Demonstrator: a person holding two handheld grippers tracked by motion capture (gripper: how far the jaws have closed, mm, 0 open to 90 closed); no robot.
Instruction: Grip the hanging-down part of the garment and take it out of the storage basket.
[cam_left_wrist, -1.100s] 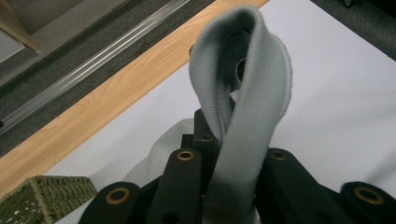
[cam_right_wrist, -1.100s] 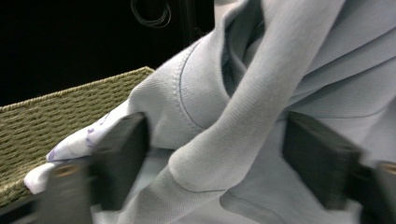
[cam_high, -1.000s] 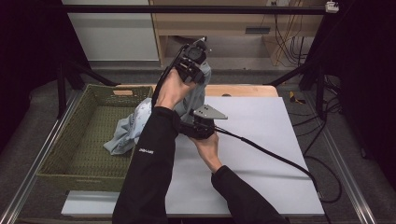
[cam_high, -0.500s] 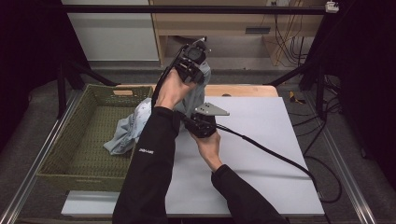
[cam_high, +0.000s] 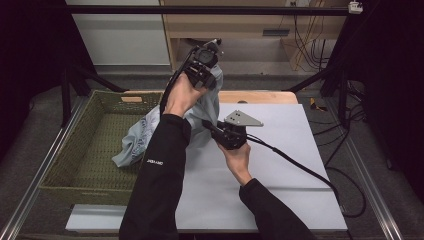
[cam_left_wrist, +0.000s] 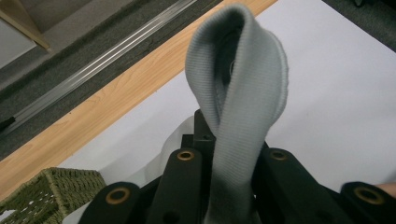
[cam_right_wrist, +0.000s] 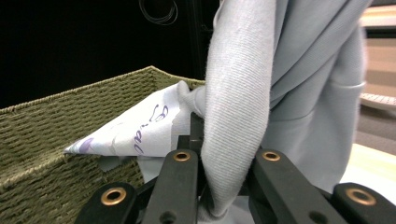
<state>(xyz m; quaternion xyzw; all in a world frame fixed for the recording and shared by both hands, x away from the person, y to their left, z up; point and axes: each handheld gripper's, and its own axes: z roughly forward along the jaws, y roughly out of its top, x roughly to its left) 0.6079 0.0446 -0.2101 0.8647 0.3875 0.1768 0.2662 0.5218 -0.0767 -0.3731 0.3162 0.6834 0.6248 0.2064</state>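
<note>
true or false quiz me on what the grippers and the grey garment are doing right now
1. The left hand-held gripper is shut on a ribbed band of the light grey cloth garment. True.
2. The right hand-held gripper is open, with nothing between its jaws. False: it is shut on a fold of the garment.
3. The garment lies folded flat on the white table sheet. False: it hangs lifted, trailing into the green woven basket.
4. The left hand-held gripper is held higher than the right. True.
</note>
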